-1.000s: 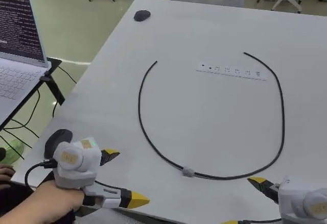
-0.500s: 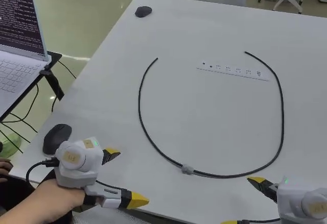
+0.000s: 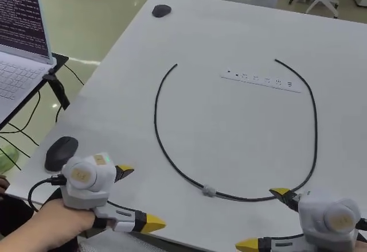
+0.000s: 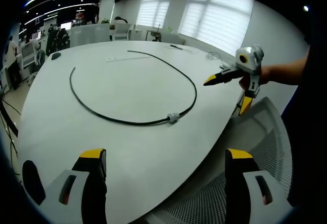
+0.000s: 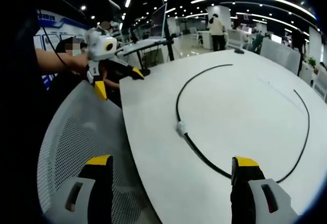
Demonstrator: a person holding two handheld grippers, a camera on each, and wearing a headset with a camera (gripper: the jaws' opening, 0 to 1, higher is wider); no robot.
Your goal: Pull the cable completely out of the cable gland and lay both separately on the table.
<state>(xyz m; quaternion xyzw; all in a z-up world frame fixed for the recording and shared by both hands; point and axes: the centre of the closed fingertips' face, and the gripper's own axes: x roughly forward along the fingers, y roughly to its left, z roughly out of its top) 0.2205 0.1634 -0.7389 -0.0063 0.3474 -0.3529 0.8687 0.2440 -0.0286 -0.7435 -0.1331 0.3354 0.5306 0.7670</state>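
Observation:
A long black cable (image 3: 156, 126) lies in a wide U on the white table (image 3: 229, 126). The small grey cable gland (image 3: 210, 191) sits threaded on it at the bottom of the U, near the front edge. My left gripper (image 3: 139, 197) hovers open at the front left edge, well left of the gland. At the front right edge my right gripper (image 3: 263, 218) is open too, just right of the gland. From the left gripper view the gland (image 4: 173, 117) lies ahead of the open jaws. In the right gripper view the gland (image 5: 181, 128) is close ahead between the open jaws.
A white power strip (image 3: 261, 80) lies inside the U at the back. One black mouse (image 3: 161, 11) sits at the far corner, another (image 3: 61, 152) at the near left edge. A laptop (image 3: 17, 39) stands to the left. A mesh chair back (image 5: 66, 147) is below the table edge.
My right gripper has come further into the head view, shifting left toward the gland. The left gripper, cable and gland have stayed where they were.

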